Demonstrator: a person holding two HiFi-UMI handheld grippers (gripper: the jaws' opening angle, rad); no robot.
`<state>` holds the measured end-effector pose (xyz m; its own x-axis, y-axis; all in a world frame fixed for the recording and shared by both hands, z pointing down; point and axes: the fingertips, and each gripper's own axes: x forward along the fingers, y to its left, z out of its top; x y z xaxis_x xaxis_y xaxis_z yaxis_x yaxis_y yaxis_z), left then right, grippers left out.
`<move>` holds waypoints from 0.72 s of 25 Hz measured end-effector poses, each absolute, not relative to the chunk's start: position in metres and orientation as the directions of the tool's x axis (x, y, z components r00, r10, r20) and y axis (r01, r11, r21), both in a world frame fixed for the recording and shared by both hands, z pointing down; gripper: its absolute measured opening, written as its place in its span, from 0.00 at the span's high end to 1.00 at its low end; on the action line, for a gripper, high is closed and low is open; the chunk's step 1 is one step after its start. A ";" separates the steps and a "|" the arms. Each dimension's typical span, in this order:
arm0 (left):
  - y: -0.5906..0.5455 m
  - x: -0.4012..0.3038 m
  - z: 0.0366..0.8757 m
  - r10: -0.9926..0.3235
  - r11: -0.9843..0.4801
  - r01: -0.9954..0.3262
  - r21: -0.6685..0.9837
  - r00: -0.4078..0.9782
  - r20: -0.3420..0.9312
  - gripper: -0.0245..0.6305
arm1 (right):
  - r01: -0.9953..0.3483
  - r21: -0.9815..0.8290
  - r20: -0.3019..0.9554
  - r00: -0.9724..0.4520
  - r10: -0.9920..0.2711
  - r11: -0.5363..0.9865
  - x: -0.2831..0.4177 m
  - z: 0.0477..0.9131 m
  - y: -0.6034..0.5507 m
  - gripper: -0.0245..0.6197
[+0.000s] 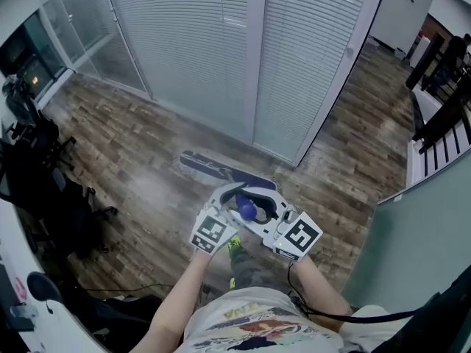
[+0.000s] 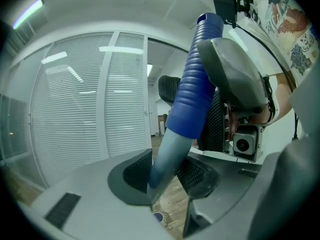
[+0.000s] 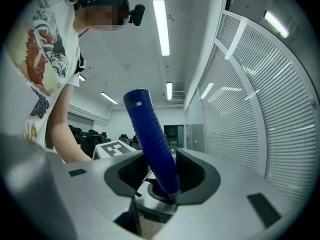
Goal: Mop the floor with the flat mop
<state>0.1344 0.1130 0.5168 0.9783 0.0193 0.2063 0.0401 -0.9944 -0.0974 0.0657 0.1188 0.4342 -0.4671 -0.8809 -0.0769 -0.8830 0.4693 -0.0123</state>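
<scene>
Wood floor (image 1: pixel 140 153) before slatted blinds (image 1: pixel 191 50) carries the flat mop head (image 1: pixel 210 168); left tool (image 2: pixel 167 178) clamps its grey pole (image 2: pixel 169 151), right tool (image 3: pixel 162 176) its blue grip (image 3: pixel 150 136).

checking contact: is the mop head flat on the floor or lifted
Flat, it seems: the mop head lies level on the wood floor.

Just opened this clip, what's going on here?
A person is working a flat mop across a wood floor. The right hand-held gripper is closed on the blue ribbed grip of the mop handle. The left hand-held gripper is closed on the pole just below it. The mop head lies flat on the floor ahead, near the blind-covered glass wall.
</scene>
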 end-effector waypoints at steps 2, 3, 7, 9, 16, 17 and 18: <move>0.143 0.114 0.524 0.009 -0.996 0.028 -0.089 0.977 0.212 0.79 | -0.876 0.009 -0.062 -0.482 -0.874 0.483 0.043 0.440 0.150 0.71; 0.157 0.106 0.525 0.003 -0.996 0.021 -0.086 0.977 0.212 0.78 | -0.874 0.019 -0.063 -0.485 -0.872 0.485 0.035 0.441 0.164 0.71; 0.204 0.086 0.522 -0.003 -0.997 0.015 -0.078 0.976 0.218 0.78 | -0.877 0.000 -0.070 -0.479 -0.875 0.481 0.016 0.437 0.210 0.71; 0.225 0.081 0.517 -0.002 -0.997 0.013 -0.072 0.977 0.215 0.78 | -0.877 -0.018 -0.077 -0.478 -0.875 0.481 0.012 0.432 0.231 0.71; 0.292 0.075 0.511 -0.020 -0.998 -0.003 -0.070 0.973 0.231 0.78 | -0.856 -0.047 -0.058 -0.512 -0.857 0.515 0.007 0.428 0.300 0.71; 0.304 0.075 0.512 -0.026 -0.998 -0.009 -0.069 0.970 0.242 0.78 | -0.850 -0.049 -0.044 -0.523 -0.851 0.525 0.006 0.429 0.312 0.71; 0.317 0.074 0.514 -0.033 -0.998 -0.017 -0.067 0.967 0.251 0.78 | -0.844 -0.053 -0.032 -0.533 -0.846 0.534 0.004 0.431 0.326 0.71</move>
